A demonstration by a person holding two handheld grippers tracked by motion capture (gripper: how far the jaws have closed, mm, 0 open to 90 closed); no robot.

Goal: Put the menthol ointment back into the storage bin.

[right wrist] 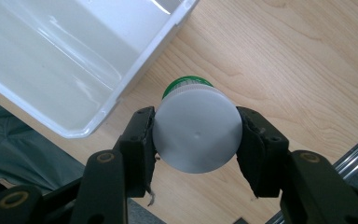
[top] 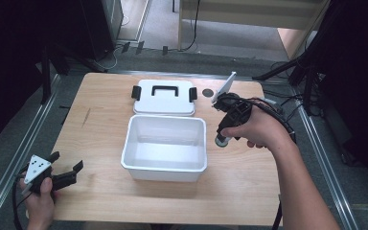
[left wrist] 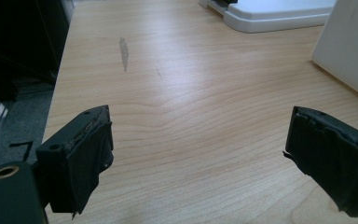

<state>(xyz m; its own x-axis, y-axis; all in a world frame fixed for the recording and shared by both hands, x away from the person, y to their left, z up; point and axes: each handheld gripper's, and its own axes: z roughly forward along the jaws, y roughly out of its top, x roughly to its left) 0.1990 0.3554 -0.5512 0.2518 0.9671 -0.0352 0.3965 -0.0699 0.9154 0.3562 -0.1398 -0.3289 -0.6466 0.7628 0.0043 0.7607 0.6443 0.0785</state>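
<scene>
Left gripper (top: 62,168) parked at the table's near-left corner, jaws wide, holding nothing, clear of the work. White bin (top: 165,147) sits open mid-table, lid (top: 164,97) behind it. Right gripper (right wrist: 196,140) clamps the white-capped jar (right wrist: 195,135) by its cap, just off the bin's right rim, probably for dropping in.

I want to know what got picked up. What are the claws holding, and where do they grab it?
The right claw grips a small green bottle by its white cap, one pad on each side. The left claw holds nothing.
</scene>
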